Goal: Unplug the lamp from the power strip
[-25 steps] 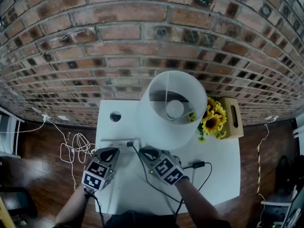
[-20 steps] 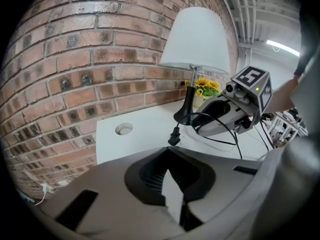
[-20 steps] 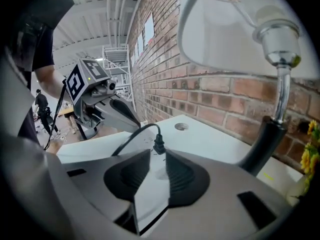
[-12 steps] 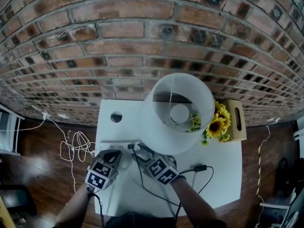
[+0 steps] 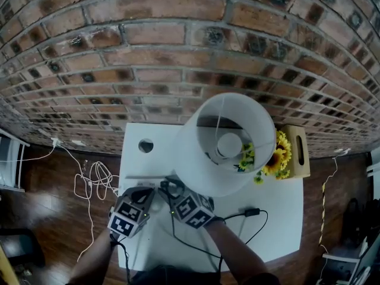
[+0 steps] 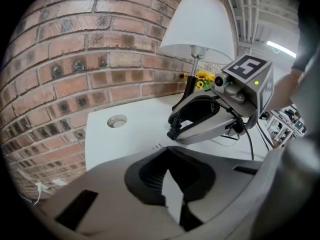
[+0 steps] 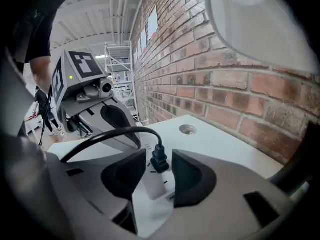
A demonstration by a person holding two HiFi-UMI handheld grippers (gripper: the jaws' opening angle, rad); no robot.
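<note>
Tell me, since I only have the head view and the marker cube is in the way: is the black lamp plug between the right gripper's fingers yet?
Observer: Yes. The right gripper view shows the black plug standing between the fingers of the right gripper.
Operator: Is it gripped?
Observer: Not yet. The fingers have just been closing in a little, but they stand apart and neither visibly presses on the plug.
Operator: Still plugged in?
Observer: Yes, it stands upright, seated in the white plastic power strip.
</note>
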